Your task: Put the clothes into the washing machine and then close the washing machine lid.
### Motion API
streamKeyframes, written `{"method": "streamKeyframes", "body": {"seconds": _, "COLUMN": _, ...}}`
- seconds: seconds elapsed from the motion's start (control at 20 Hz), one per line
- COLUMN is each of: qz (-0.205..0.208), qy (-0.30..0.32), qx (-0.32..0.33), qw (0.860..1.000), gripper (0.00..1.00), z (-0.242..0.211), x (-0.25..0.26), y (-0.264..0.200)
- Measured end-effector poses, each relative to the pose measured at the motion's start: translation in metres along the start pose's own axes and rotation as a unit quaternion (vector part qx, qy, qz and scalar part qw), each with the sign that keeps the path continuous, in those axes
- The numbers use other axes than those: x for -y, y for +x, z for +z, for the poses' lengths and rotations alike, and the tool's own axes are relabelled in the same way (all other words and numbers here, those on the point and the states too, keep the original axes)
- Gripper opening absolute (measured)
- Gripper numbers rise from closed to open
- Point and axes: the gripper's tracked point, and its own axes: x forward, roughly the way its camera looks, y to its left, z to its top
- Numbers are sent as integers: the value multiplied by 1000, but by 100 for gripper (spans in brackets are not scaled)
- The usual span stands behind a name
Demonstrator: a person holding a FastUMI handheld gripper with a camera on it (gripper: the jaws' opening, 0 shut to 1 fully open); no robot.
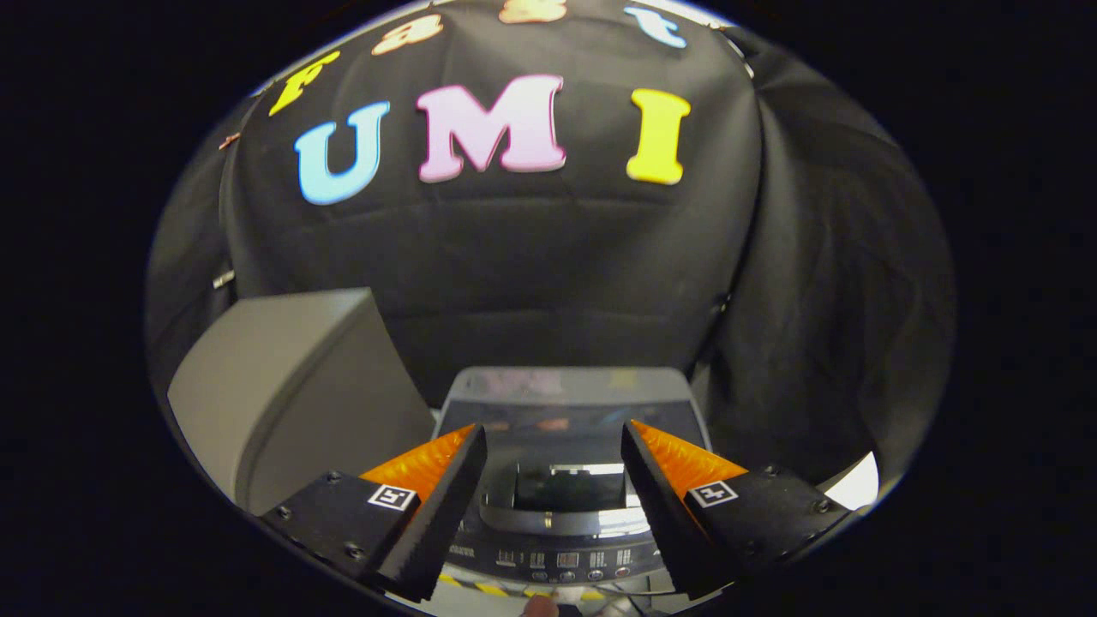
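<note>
A small top-loading washing machine point(566, 386) stands just ahead of and below my fingers, against the black cloth wall. Its dark glass lid point(561, 424) appears to lie down flat, with a curved grey handle point(557, 518) at the near edge. A control panel point(557, 561) with a row of small buttons runs along the front. My gripper point(553, 427) hovers above the lid, open, with nothing between its fingers. The lid's window shows in the gap between them.
A large grey box-shaped object point(291, 386) stands left of the machine, close to the left finger. A white patch point(857, 484) lies right of the right finger. A yellow-and-black striped strip point(488, 590) runs below the control panel.
</note>
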Motion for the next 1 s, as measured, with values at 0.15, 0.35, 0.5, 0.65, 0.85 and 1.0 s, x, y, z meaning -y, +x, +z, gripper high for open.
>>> {"method": "streamKeyframes", "body": {"seconds": 0.15, "qz": 8, "qy": 21, "qx": 75, "qw": 997, "gripper": 99, "z": 52, "x": -1, "y": -29}}
{"method": "streamKeyframes", "body": {"seconds": 0.35, "qz": 16, "qy": 6, "qx": 141, "qw": 990, "gripper": 100, "z": 99, "x": -5, "y": -55}}
{"method": "streamKeyframes", "body": {"seconds": 0.5, "qz": 29, "qy": -8, "qx": 175, "qw": 984, "gripper": 100, "z": 119, "x": -13, "y": -67}}
{"method": "streamKeyframes", "body": {"seconds": 0.65, "qz": 29, "qy": -16, "qx": 194, "qw": 981, "gripper": 100, "z": 128, "x": -16, "y": -77}}
{"method": "streamKeyframes", "body": {"seconds": 0.85, "qz": 27, "qy": -31, "qx": 210, "qw": 977, "gripper": 100, "z": 143, "x": -19, "y": -93}}
{"method": "streamKeyframes", "body": {"seconds": 1.0, "qz": 26, "qy": -29, "qx": 223, "qw": 974, "gripper": 99, "z": 153, "x": -19, "y": -101}}
